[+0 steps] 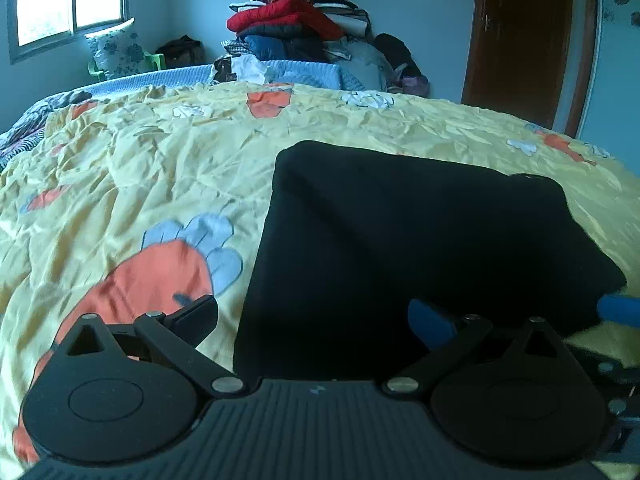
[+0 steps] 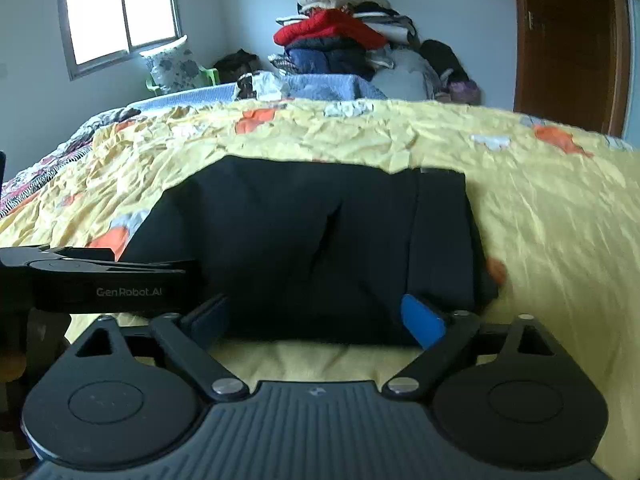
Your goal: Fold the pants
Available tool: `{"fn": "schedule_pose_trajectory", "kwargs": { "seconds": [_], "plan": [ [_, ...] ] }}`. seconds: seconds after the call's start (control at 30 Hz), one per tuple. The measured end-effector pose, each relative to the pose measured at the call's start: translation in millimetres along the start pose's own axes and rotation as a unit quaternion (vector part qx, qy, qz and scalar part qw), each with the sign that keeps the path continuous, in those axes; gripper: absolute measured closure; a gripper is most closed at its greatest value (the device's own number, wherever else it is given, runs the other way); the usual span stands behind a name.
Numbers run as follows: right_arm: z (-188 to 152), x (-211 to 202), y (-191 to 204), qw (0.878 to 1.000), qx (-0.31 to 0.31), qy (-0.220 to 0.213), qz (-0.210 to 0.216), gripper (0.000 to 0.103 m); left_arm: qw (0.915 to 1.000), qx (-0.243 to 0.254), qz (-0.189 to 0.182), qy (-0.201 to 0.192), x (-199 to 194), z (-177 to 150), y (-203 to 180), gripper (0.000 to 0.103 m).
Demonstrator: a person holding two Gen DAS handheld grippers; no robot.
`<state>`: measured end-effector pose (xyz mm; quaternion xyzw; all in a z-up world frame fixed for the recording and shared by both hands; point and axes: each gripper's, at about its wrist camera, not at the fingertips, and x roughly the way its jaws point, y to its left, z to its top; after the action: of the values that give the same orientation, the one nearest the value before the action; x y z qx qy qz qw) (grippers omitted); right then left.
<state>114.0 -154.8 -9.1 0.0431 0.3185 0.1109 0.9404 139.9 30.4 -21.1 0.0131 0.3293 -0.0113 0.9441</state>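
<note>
Folded black pants (image 2: 320, 248) on the yellow bedspread (image 2: 540, 208), both our grippers empty.

We see the pants lying flat in a squarish fold on the bed, just ahead of us. Our left gripper (image 1: 316, 320) hangs over their near left edge with its fingers spread wide, nothing gripped. Our right gripper (image 2: 320, 316) sits at their near edge, fingers likewise parted and free of the cloth.

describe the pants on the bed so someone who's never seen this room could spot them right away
Start with the big bed under the crumpled yellow bedspread printed with orange and blue shapes. On its near part, just ahead of both claws, lies a flat, squarish bundle: the folded black pants. They are the only plain dark thing on the spread; the other clothes sit in a heap against the far wall.
</note>
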Motion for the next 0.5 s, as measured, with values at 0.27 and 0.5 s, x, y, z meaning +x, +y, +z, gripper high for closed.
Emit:
{"fn": "schedule_pose_trajectory", "kwargs": {
  "seconds": [0.27, 0.5],
  "plan": [
    [-29, -15, -3, 0.998, 0.056, 0.013, 0.012, 0.006, 0.9999, 0.012, -0.002, -0.006, -28, -20, -4, 0.0],
    [-39, -27, 3, 0.998, 0.052, 0.014, -0.016, 0.005, 0.9997, 0.024, 0.0, 0.006, -39, -41, -11, 0.0]
  ]
}}
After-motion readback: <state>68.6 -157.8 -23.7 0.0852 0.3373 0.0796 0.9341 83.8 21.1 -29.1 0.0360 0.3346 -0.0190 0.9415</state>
